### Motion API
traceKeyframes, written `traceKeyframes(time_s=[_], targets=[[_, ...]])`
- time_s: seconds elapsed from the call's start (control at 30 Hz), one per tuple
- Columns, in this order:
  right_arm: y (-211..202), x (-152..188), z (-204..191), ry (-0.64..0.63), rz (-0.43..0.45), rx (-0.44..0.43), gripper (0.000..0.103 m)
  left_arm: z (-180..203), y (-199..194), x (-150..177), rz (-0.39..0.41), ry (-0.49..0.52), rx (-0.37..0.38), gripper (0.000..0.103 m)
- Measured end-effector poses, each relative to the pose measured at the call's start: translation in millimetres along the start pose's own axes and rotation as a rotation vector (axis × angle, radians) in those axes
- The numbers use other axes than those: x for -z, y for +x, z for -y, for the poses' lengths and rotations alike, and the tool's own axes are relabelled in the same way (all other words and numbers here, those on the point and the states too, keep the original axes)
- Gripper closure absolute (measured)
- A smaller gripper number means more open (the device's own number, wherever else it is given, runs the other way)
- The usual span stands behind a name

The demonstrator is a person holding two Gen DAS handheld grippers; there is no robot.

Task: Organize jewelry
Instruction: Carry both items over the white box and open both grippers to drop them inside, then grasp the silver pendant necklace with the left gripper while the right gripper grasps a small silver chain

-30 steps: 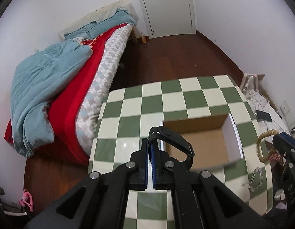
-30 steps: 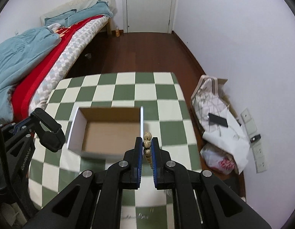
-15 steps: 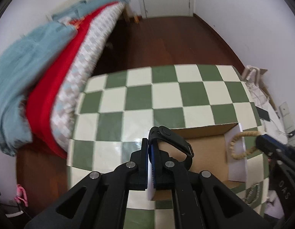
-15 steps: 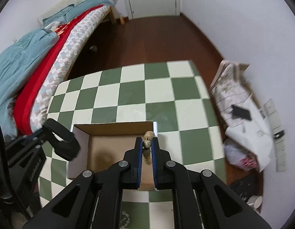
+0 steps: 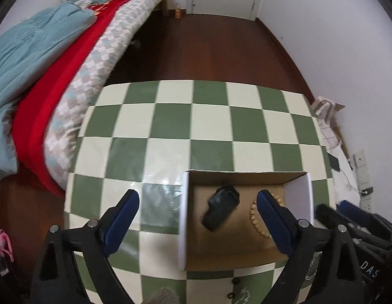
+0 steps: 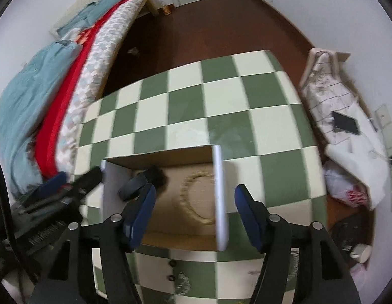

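We see both the left hand-held gripper point(image 5: 197, 209) and right hand-held gripper point(image 6: 193, 202) spread wide, released, above the cardboard box point(image 5: 246, 253) on the checkered table point(image 5: 211, 124). The beaded bracelet point(image 5: 256, 219) and black band point(image 5: 221, 209) lie inside. "DAS" shows on the right one.

White letters "DAS" are printed on the black body of the right gripper point(image 5: 348, 217), seen at the lower right of the left wrist view. No other text is legible.
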State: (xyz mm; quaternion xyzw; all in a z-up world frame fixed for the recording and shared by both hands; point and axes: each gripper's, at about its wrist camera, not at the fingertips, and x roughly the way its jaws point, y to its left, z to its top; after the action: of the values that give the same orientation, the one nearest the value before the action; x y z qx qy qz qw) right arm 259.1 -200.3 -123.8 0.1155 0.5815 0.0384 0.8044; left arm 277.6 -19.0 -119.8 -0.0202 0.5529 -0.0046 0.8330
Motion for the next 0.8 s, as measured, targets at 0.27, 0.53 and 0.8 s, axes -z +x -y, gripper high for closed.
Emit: traceKeyframes(time_s=[0.27, 0.53, 0.8], targets=[[-16, 21, -5, -0.086, 0.031, 0.209, 0.006, -11, -26, 19, 0.107, 0.026, -0.141, 0.001], [-49, 55, -19, -0.119, 0.12, 0.249, 0.002, -20, -66, 51, 0.188, 0.032, -0.203, 0.0], [-99, 89, -38, -0.14, 0.229, 0.264, 0.002, -26, -121, 84, 0.275, 0.039, -0.205, 0.0]])
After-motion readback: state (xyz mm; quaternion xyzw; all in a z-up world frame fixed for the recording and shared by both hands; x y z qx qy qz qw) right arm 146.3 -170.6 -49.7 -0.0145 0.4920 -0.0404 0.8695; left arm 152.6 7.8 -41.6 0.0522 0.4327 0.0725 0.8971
